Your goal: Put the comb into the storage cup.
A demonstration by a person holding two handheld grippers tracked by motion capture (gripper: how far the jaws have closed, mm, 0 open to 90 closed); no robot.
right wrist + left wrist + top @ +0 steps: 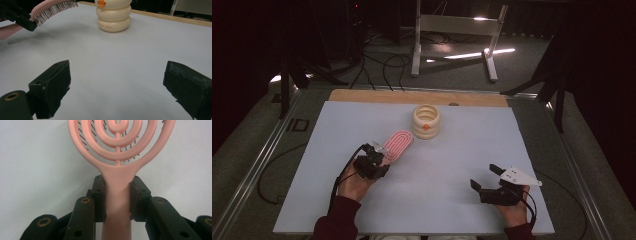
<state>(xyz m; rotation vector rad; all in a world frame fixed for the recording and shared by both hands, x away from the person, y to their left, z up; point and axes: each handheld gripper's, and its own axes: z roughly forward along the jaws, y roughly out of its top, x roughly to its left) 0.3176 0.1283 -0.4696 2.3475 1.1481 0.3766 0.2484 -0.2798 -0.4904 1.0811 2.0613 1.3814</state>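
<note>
Left gripper [117, 200] has its jaws clamped on the handle of the pink hairbrush [397, 144], held off the bench with bristles down, left of centre and angled toward the cream ribbed holder [426, 121] near the far edge. Right gripper [120, 87] sits wide open, empty, near the front right corner. Looks like mid-carry; next it probably needs lifting toward the holder

Pink hairbrush, lifted over the table.
The pink hairbrush [397, 144] has an oval head of open rings, bristles facing down; its handle is clamped, head pointing far-right, left of centre.
</note>
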